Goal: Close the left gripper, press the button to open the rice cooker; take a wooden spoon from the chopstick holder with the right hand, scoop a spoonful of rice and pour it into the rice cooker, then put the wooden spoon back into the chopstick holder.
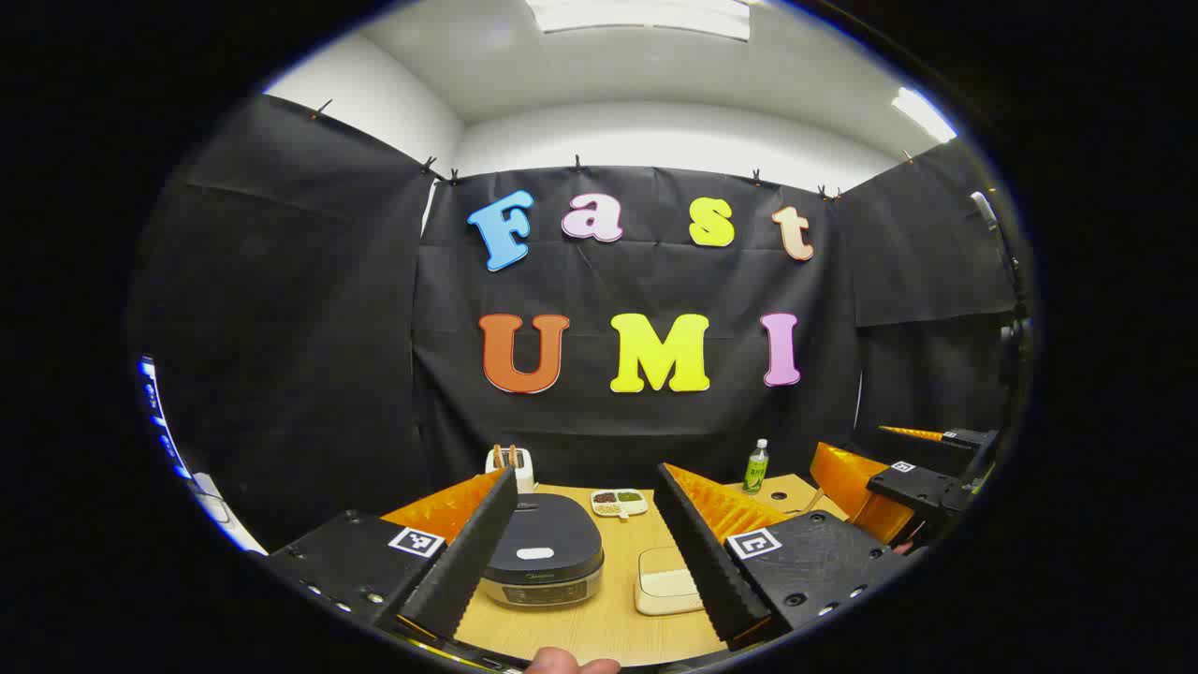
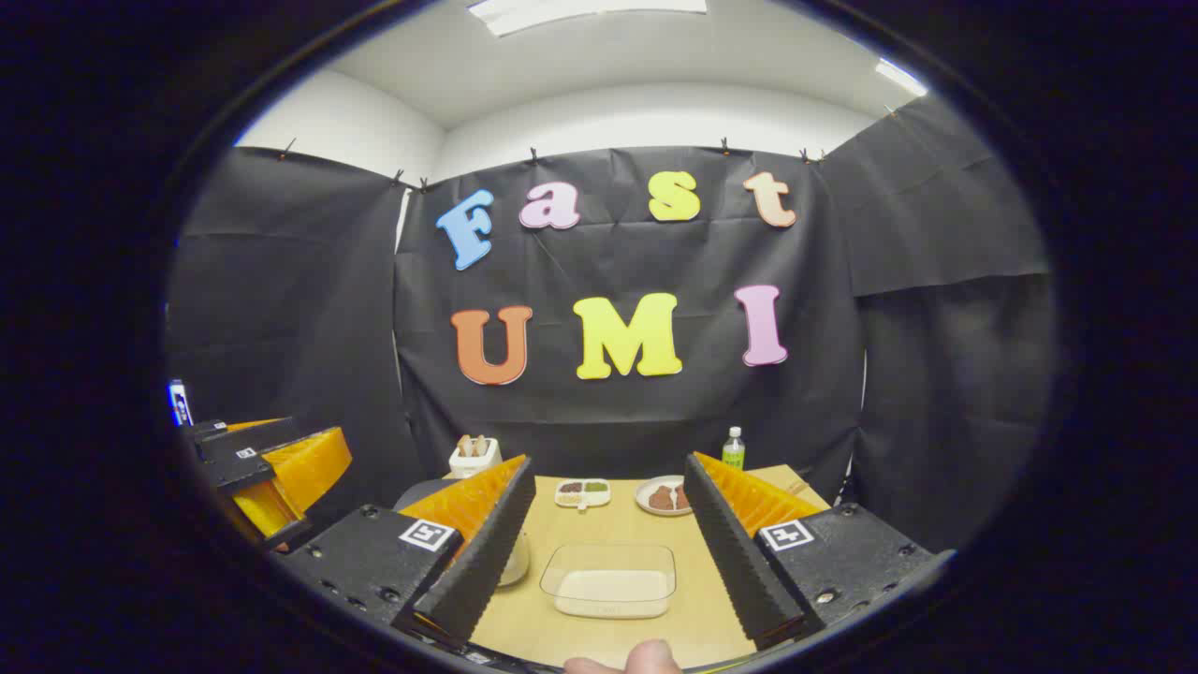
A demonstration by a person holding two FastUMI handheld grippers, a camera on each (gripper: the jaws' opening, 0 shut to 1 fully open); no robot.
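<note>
Left gripper view, left to right: my left gripper [image 1: 585, 552] hangs above the wooden table [image 1: 599, 627], fingers spread wide, nothing between them. Chopstick holder [image 1: 510, 465] sits at the back left, white, with wooden handles [image 1: 504, 454] poking out the top; can't tell which one is the spoon. Rice cooker [image 1: 543, 552] is just in front of it, dark lid down, seen between my left fingers toward the left one. A cream container [image 1: 666, 590] sits just right of the cooker, partly behind my right finger. A divided snack dish [image 1: 619, 503] lies behind them, a green bottle [image 1: 756, 466] stands at back right. My right gripper [image 1: 913, 482] shows at the far right edge; its opening is hard to read from here.

Right gripper view, left to right: left gripper at the far left edge. My right gripper [image 2: 608, 552] hovers above the table, fingers wide, empty. Chopstick holder [image 2: 473, 456] at back left. Clear box of rice [image 2: 610, 580] lies between my fingers, near the front edge. Divided dish [image 2: 582, 492] and a plate of brownish food [image 2: 663, 496] sit behind it, the bottle [image 2: 733, 448] farther right.
</note>
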